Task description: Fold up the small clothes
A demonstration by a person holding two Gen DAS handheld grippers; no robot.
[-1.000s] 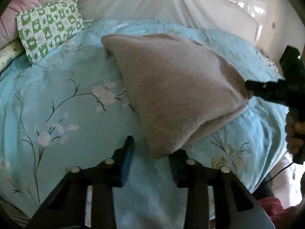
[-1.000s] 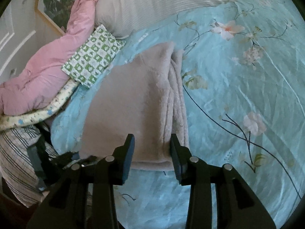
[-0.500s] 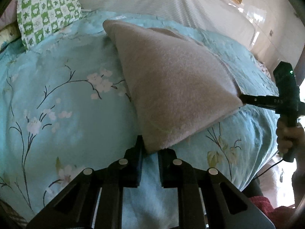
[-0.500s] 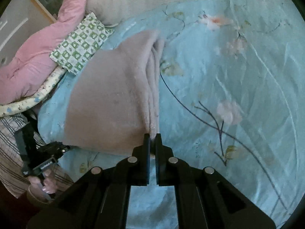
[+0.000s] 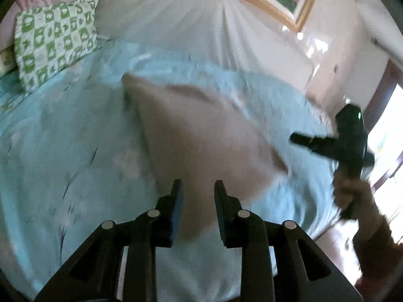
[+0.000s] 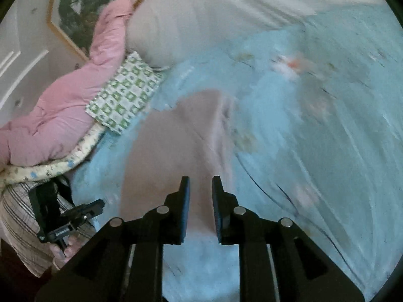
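Note:
A folded beige fleece garment (image 5: 201, 136) lies on the light blue floral bedspread (image 5: 63, 136); it also shows in the right wrist view (image 6: 176, 146). My left gripper (image 5: 197, 188) is open over the garment's near corner, with nothing held. My right gripper (image 6: 200, 186) is open over the garment's near edge, with nothing held. The right gripper also shows at the right of the left wrist view (image 5: 302, 139), off the garment's right corner. The left gripper shows at the lower left of the right wrist view (image 6: 98, 205). Both views are motion-blurred.
A green checked pillow (image 5: 54, 40) and a pink quilt (image 6: 65, 105) lie at the bed's head. A white striped headboard cover (image 5: 189, 25) and a framed picture (image 6: 83, 7) stand behind. A striped cloth (image 6: 17, 214) lies at the bed's left edge.
Both grippers were shut on the garment's near corners half a second ago; both have opened and let go. The garment has dropped flat onto the bedspread and both grippers have pulled back.

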